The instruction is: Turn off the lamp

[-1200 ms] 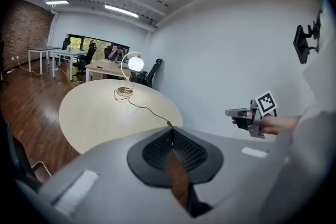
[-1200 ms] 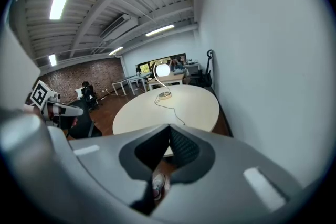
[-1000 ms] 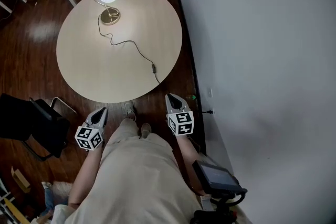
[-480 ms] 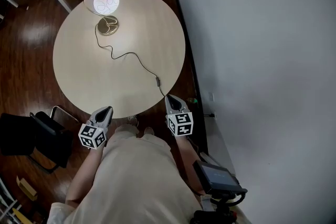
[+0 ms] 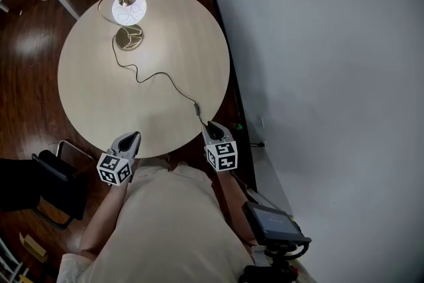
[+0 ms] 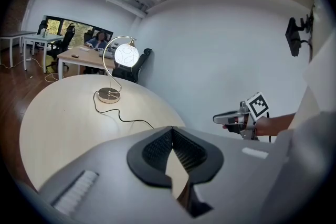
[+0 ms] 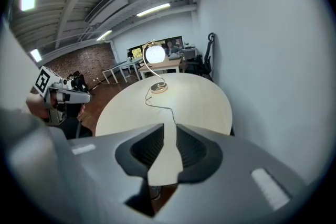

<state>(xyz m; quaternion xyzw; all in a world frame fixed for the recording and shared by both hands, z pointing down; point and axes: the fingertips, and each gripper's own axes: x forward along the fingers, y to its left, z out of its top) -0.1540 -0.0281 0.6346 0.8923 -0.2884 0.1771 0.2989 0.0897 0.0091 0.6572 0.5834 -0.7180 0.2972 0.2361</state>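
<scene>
Now the right hand-held gripper [image 5: 211, 124], jaws just opening and empty, hovers by the cord switch [image 5: 197, 109] of the lit lamp [image 5: 128, 8]; the left hand-held gripper [image 5: 134, 136] is closed and empty.

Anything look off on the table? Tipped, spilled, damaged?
Nothing stands out. The lamp stands upright and lit at the table's far side; its cord trails loosely to the near right edge. No spills or damage visible.

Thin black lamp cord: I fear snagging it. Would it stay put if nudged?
Probably floppy: the thin black cord lies in loose curves across the round pale table. Likely light, so a nudge would drag it, inline switch included.
</scene>
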